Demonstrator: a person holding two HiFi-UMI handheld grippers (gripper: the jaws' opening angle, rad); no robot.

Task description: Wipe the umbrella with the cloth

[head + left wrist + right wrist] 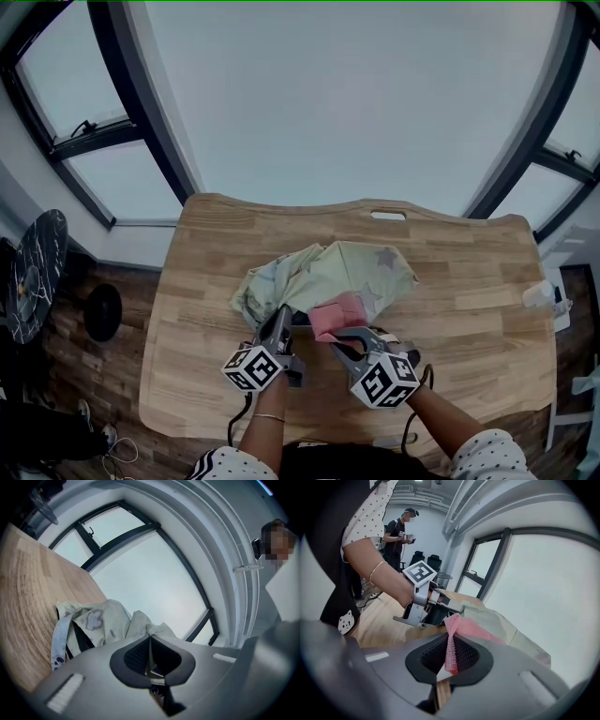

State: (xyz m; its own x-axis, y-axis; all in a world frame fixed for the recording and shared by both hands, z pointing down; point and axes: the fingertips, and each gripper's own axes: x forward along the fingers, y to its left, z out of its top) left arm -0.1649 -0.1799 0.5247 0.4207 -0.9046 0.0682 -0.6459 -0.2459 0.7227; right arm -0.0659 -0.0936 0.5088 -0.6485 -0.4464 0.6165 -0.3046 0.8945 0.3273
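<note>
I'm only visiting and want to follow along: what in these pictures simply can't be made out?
- Most of the umbrella frame: head view, under its own crumpled fabric.
- Fabric beneath the pink cloth: head view, covered by the cloth.
- The small white thing at the table edge: head view, too small to identify.

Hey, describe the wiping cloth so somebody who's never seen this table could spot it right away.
On the wooden table, a crumpled pale green umbrella lies near the middle. At its near edge, the cloth is pinched in the right gripper. It is the only pink, textured thing there.
</note>
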